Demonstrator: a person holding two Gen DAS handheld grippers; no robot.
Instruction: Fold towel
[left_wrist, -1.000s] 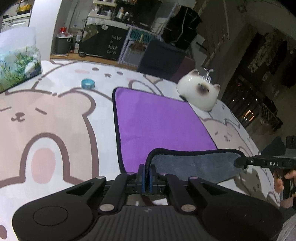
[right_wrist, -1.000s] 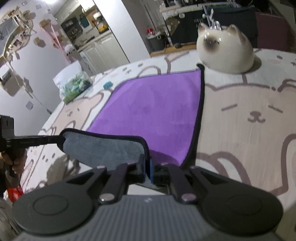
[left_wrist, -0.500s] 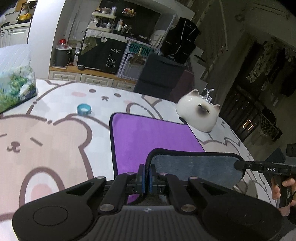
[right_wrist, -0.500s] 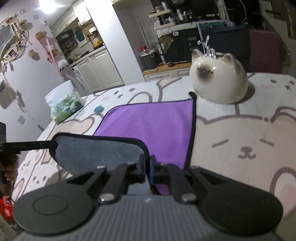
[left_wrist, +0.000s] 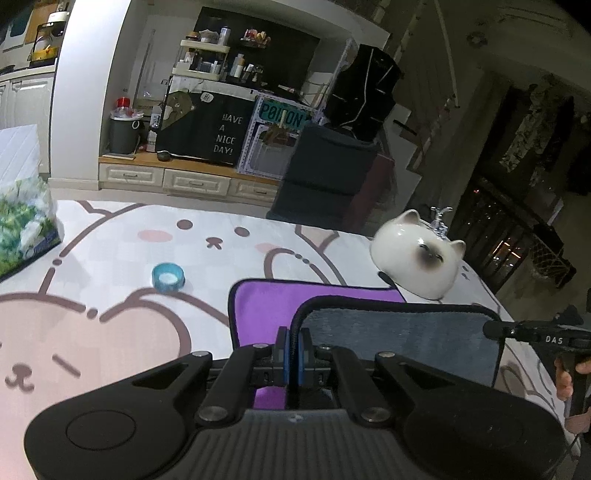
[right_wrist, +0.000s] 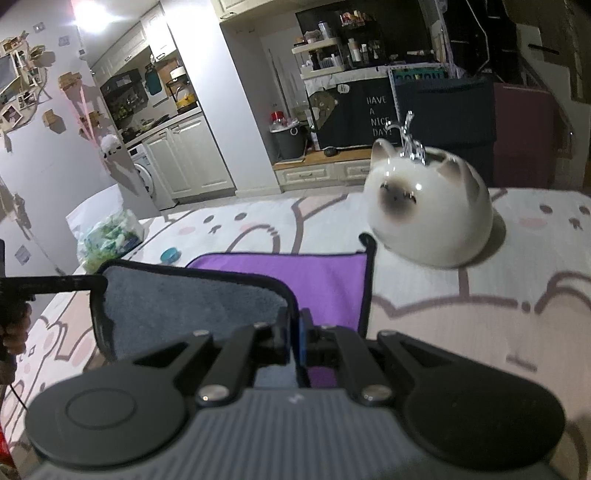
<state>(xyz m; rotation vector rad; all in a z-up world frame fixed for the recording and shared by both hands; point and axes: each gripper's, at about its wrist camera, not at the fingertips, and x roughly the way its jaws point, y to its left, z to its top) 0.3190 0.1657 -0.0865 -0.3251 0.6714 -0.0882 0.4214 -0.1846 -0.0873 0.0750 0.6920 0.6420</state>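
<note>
Both claws first: our left gripper (left_wrist: 294, 345) is clenched on one near corner of the towel (left_wrist: 399, 341), and our right gripper (right_wrist: 293, 334) is clenched on the other near corner, so the near edge hangs lifted between them with its grey underside facing us.

Items, largest to smallest:

- Table cover (left_wrist: 110, 332) — pale cloth printed with cartoon bears, carrying everything listed below.
- Towel — purple face (right_wrist: 314, 275), grey back, dark piping. Its far half lies flat on the cover toward the far edge; the near half is raised and curled over it. We see the opposite gripper's tip (left_wrist: 517, 330) at the fold's right end in the left view.
- Cat-shaped ceramic pot (right_wrist: 428, 214) — white with a dark muzzle, standing just beyond the towel's far right corner.
- Tissue pack (left_wrist: 22, 232) — green print, at the cover's far left edge.
- Blue tape roll (left_wrist: 168, 277) — lying flat, left of the towel, apart from it.
</note>
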